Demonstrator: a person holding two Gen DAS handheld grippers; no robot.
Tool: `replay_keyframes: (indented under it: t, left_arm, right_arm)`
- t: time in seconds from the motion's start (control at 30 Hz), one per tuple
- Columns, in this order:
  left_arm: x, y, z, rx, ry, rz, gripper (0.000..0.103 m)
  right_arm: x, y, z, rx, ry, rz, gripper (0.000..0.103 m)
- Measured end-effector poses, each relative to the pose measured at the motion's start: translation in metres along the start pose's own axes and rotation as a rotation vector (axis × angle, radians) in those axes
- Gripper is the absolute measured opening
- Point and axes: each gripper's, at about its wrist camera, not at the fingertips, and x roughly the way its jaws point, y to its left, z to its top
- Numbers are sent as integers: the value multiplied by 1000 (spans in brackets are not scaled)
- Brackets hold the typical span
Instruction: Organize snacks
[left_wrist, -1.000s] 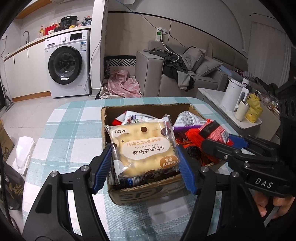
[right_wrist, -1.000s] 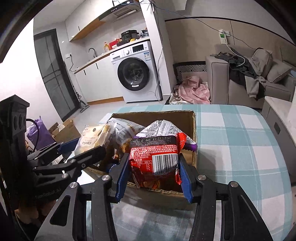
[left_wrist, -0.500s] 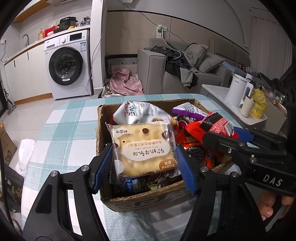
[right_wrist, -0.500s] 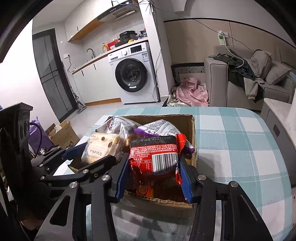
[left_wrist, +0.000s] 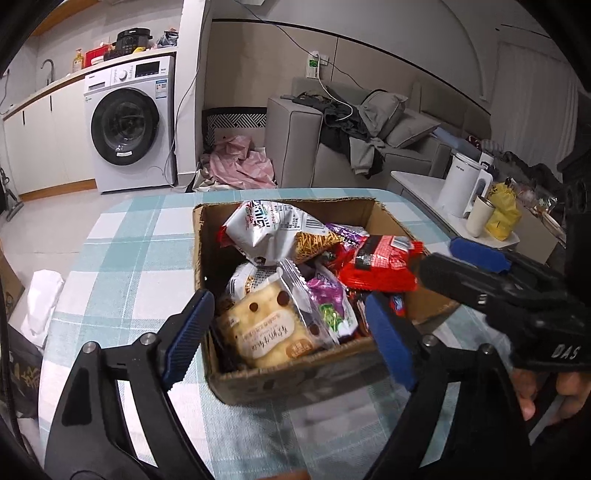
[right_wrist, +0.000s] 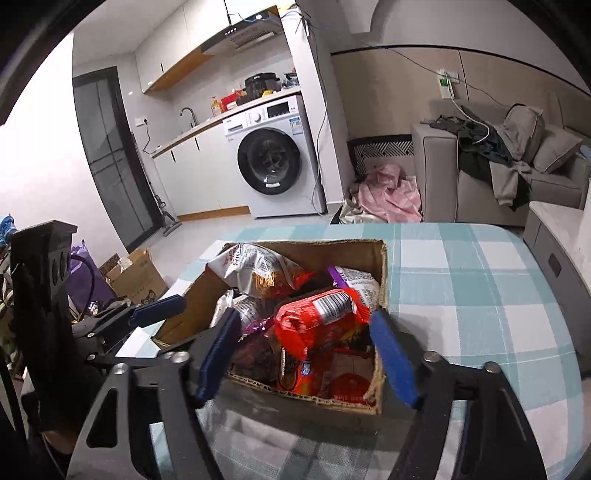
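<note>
Both grippers hang over the near edge of the cardboard box (left_wrist: 388, 218) on the table (left_wrist: 122, 266). The left gripper (left_wrist: 291, 339) gapes empty above the bread packet (left_wrist: 273, 336); the right gripper (right_wrist: 306, 350) gapes empty around the red snack bag (right_wrist: 314, 317). Bare cloth lies right of the box.

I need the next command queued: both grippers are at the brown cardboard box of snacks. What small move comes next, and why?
Probably lift the left gripper straight up and back from the brown cardboard box. Its jaws are open and the pale chocolate-chip cookie pack lies inside the box, not gripped. The fingers flank the box's near wall, so a sideways move could drag it.
</note>
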Motion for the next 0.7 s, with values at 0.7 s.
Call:
replay_keyframes:
  t: [0.7]
  left_arm:
    - [-75,16,-56,-24,-160,63,102]
  right_arm:
    - [-53,7,-51,-61,-109,58,103]
